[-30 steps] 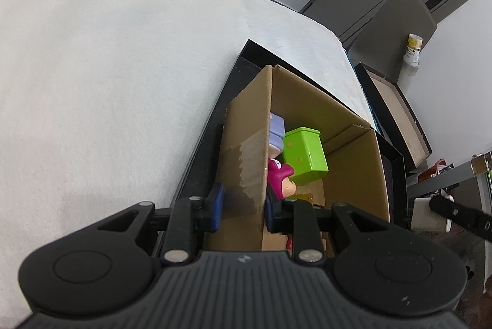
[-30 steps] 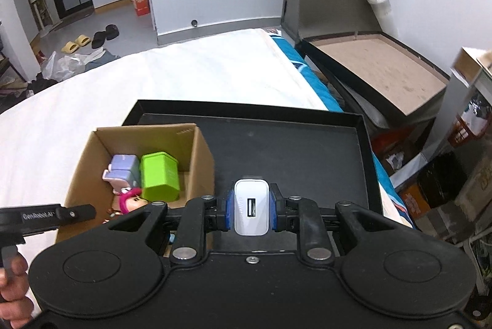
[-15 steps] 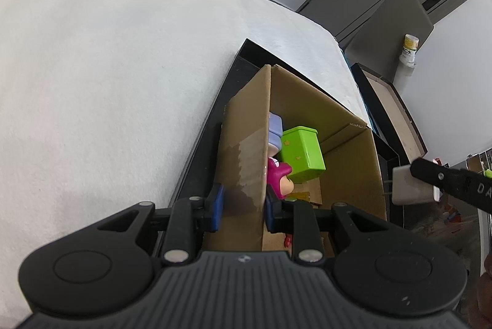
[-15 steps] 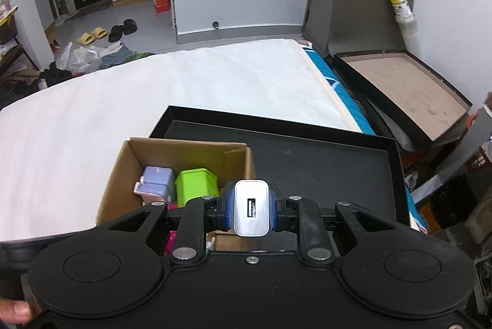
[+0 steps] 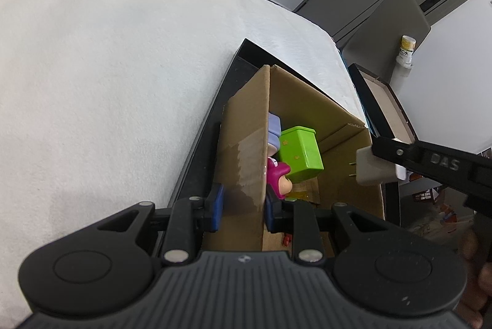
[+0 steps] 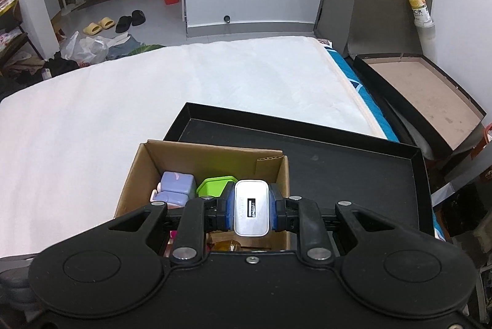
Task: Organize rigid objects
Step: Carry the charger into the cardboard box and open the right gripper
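on the white bed, the left gripper (image 5: 241, 207) pinches the cardboard box (image 6: 212, 158) wall, while the right gripper (image 6: 251, 213) clamps the light, rigid, probably slick white charger (image 6: 251, 212) by its flat sides.

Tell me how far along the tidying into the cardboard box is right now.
Already in the cardboard box: a green block, a lilac toy and a pink figure. In hand: the right gripper holds a white USB charger above the box, while the left gripper clamps the box wall. Left: dropping the charger in.
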The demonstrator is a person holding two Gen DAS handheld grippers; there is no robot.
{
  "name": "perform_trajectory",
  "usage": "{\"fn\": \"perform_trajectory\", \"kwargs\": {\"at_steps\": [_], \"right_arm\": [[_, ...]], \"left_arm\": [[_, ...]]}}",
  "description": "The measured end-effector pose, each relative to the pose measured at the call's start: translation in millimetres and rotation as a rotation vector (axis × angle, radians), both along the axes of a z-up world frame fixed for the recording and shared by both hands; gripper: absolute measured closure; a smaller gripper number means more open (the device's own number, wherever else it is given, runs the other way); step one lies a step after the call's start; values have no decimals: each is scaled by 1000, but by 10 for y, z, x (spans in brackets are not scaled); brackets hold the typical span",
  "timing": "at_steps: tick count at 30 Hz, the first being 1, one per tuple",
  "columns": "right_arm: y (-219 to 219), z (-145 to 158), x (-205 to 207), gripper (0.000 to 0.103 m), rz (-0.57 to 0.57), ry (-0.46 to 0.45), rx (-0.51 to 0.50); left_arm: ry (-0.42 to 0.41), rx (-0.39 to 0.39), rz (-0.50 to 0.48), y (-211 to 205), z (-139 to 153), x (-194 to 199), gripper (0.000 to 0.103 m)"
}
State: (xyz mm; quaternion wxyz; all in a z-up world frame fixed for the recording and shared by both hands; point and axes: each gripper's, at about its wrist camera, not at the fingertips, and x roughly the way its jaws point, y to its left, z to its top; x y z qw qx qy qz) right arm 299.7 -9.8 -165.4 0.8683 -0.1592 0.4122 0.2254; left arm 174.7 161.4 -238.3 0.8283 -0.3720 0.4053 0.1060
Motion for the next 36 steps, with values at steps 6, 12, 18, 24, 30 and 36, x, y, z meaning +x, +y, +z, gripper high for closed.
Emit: {"fn": "perform_trajectory", "kwargs": {"at_steps": [6, 12, 18, 24, 30, 36], "right_arm": [[65, -117, 78, 81, -21, 1, -30], [89, -149, 131, 81, -40, -14, -51], [67, -123, 117, 81, -32, -10, -40], [-65, -51, 74, 81, -43, -4, -21], [-281, 55, 0, 73, -49, 24, 6], [-525, 152, -84, 71, -47, 82, 41]], "left_arm": [[0, 0, 0, -1, 1, 0, 78], [-5, 2, -3, 1, 10, 0, 77], [-3, 3, -1, 5, 22, -4, 77], [-1, 1, 1, 10, 25, -4, 77], [18, 17, -3, -17, 49, 27, 77], [28, 39, -8, -63, 162, 61, 77]]}}
